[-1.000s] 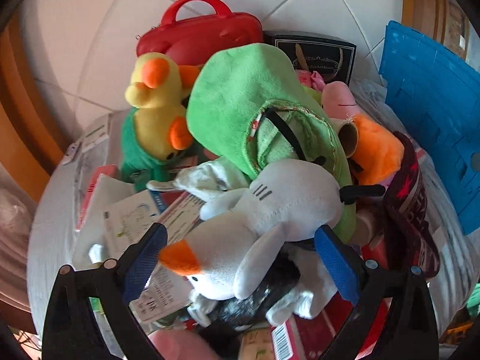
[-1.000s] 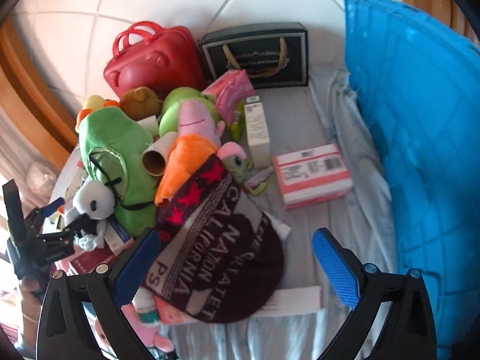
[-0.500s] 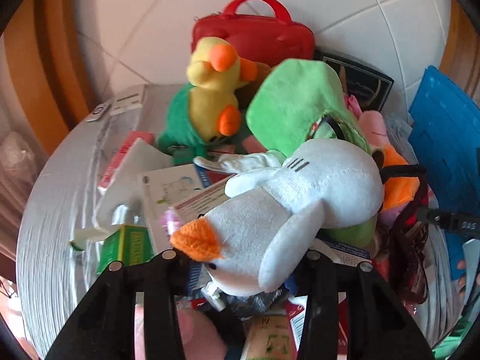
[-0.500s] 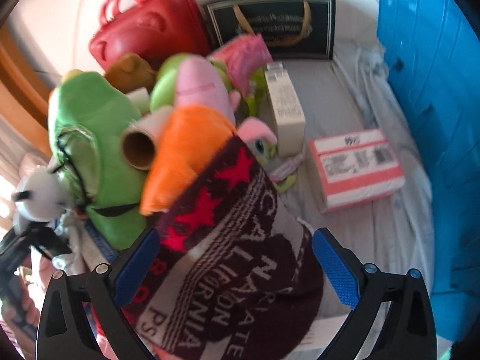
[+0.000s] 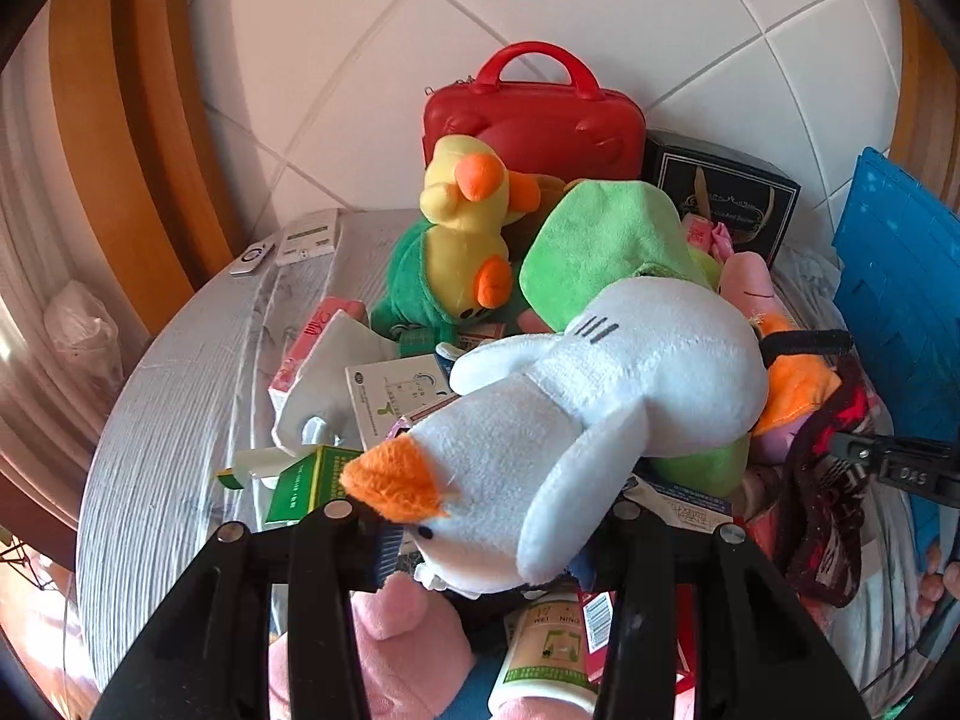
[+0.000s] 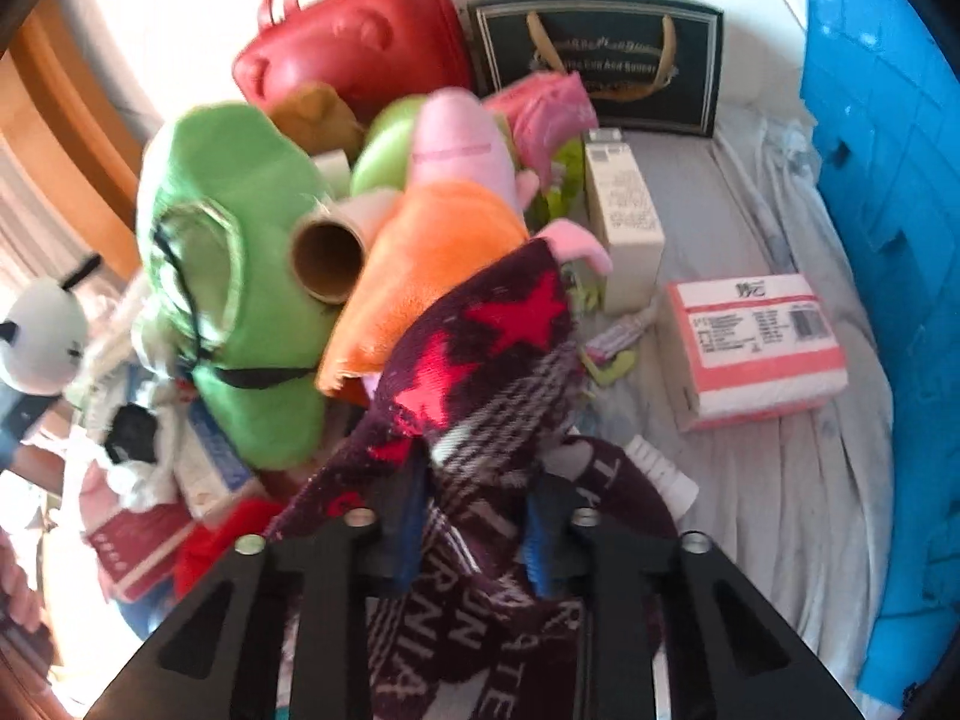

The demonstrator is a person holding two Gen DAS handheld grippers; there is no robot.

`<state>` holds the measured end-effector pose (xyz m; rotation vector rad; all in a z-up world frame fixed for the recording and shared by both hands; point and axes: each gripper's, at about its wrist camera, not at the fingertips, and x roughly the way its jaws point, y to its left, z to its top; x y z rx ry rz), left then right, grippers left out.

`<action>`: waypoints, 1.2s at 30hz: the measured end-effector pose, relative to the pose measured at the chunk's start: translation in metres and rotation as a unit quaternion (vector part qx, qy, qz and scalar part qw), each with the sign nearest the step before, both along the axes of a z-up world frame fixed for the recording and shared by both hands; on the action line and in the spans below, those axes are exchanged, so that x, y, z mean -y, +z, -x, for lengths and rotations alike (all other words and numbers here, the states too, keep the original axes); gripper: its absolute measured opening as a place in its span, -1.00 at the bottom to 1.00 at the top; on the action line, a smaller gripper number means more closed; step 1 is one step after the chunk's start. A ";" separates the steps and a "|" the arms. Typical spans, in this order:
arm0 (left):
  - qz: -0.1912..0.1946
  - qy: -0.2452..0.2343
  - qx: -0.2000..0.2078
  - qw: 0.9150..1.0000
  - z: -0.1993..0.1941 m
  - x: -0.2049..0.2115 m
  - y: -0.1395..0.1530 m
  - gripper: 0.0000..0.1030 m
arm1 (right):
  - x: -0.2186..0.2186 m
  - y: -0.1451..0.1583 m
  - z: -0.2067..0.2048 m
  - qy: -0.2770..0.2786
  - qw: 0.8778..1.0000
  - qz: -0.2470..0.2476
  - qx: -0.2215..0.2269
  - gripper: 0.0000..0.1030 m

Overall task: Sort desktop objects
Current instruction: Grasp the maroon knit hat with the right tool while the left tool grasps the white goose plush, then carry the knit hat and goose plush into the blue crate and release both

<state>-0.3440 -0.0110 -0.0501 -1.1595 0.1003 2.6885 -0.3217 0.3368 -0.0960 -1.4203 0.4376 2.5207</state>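
While a cluttered grey-clothed table fills both views, the left gripper is clamped on a white plush goose with an orange beak, held above scattered paper boxes, its jaws having just closed on it. Behind stand a yellow plush duck in a green suit and a red hard-shell handbag. Farther right, the right gripper has just pinched shut on a dark maroon knitted cap with red stars, beside a pink-and-white carton and a blue plastic crate.
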 end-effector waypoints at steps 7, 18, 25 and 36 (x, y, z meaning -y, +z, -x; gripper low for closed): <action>-0.008 0.002 -0.021 1.000 -0.026 -0.001 0.020 -0.18 | 0.015 0.063 -0.032 0.006 0.996 -0.026 -0.085 -0.63; -0.023 -0.017 -0.077 0.997 -0.077 -0.026 0.070 -0.18 | 0.032 0.159 -0.093 0.015 0.977 -0.076 -0.198 -0.63; -0.036 -0.046 -0.102 0.993 -0.109 -0.064 0.096 -0.18 | 0.018 0.208 -0.146 0.001 0.965 -0.087 -0.246 -0.63; -0.067 -0.126 -0.136 0.980 -0.155 -0.194 0.153 -0.18 | -0.054 0.316 -0.251 -0.021 0.933 -0.143 -0.330 -0.63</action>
